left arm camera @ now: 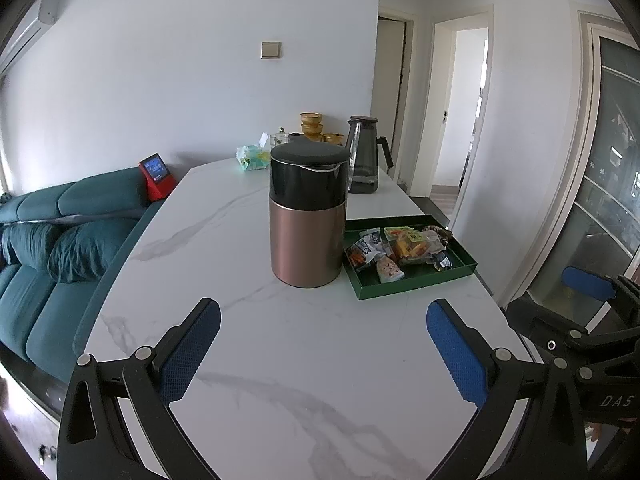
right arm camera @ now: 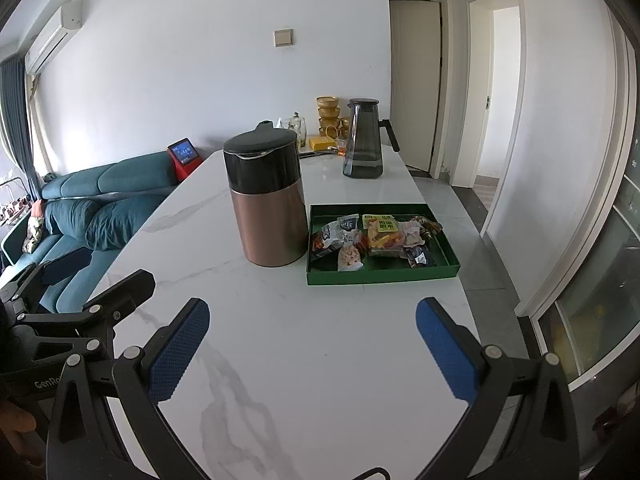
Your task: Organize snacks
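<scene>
Both hand-held grippers hang over the near part of the surface point(right arm camera: 320, 360), nothing in them: left hand-held gripper point(left arm camera: 323, 350) w/ fingers spread wide apart, right hand-held gripper point(right arm camera: 313, 346) the same. We take the copper canister point(right arm camera: 269, 200) as our landmark. Snacks point(right arm camera: 372, 240) lie jumbled in the green tray point(right arm camera: 380, 278), which sits just right of the canister, nearly touching it. Dark pitcher point(right arm camera: 363, 140) stands well behind the canister, further back on the surface.

Risks as we judge them: packets overlap, so a pinch may grab two at once or slip off crinkly film. Reaching in from the left, we could bump the canister; it's tall, may tip. Tray looks light, so pushing down on its rim could slide it toward the surface edge on its right.
</scene>
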